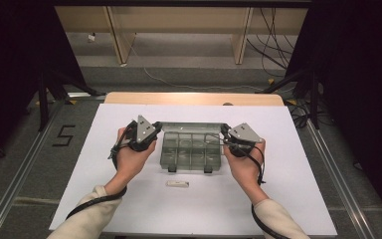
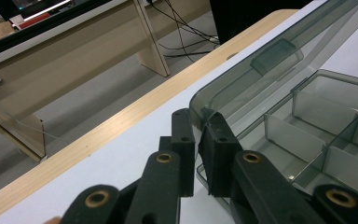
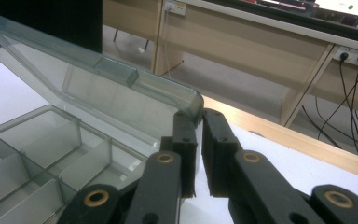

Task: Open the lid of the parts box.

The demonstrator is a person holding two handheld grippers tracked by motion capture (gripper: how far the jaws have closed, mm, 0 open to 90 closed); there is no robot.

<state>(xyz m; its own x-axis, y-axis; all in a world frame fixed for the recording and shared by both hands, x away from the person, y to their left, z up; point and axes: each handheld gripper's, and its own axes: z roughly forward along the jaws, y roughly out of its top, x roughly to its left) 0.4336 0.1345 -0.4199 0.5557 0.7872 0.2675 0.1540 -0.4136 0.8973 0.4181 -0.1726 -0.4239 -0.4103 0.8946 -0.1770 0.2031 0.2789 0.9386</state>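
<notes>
High view, near edge: a small white cap-like piece (image 1: 177, 183) lies loose on the white sheet (image 1: 129, 209), just in front of the box and apart from it; a forearm sweeping back could knock it off.
Compartment box (image 1: 189, 152): clear smoky plastic organiser in the middle of the sheet, compartments apparently empty, two dark latches (image 1: 172, 169) on the near edge undone.
Left gripper (image 1: 146, 133): jaws nearly closed, pinching the left corner of the lid (image 2: 242, 88).
Right gripper (image 1: 231, 135): jaws nearly closed on the right corner of the lid, a thin rim between the pads.
Lid: hinged at the far side, held partly raised and tilted above the tray.
Risk, grip: both holds sit on smooth rounded corners, so I judge one could slip and the lid would drop.
Risk, twist: uneven lifting of the two hands would rack the lid and strain the hinge.
Risk, base: nothing pins the light tray; pushing back could slide it toward the far table edge (image 1: 194, 98).
</notes>
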